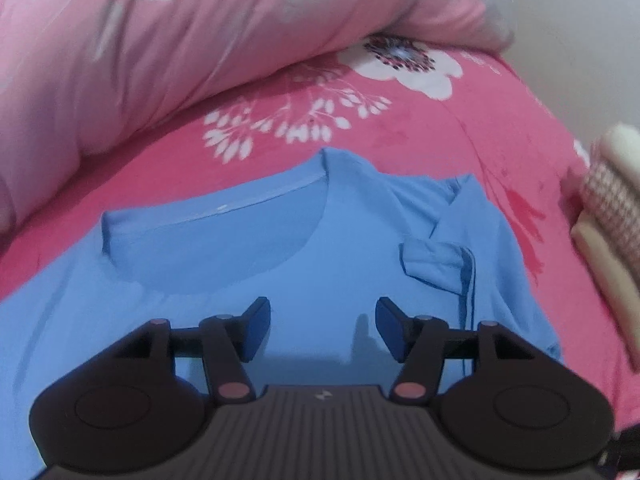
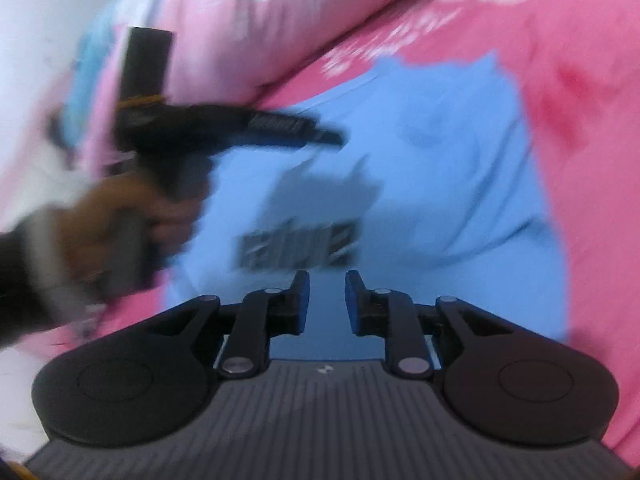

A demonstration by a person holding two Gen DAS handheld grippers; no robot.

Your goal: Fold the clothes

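Observation:
A light blue T-shirt (image 1: 248,272) lies flat on the pink flowered bedsheet (image 1: 420,136), collar away from me and its right sleeve folded inward. My left gripper (image 1: 323,328) hovers open over the shirt's chest, nothing between its blue pads. In the blurred right wrist view the same T-shirt (image 2: 440,184) shows a dark printed patch (image 2: 300,246). My right gripper (image 2: 327,300) hangs over the shirt's lower part, its fingers parted by a small gap and holding nothing. The left gripper (image 2: 320,136) appears there at upper left, held by a hand (image 2: 116,224).
A rolled pink flowered quilt (image 1: 180,48) runs along the far side of the bed. A stack of folded clothes (image 1: 608,216), cream and checked, sits at the right edge. A pale wall (image 1: 580,20) lies beyond the bed.

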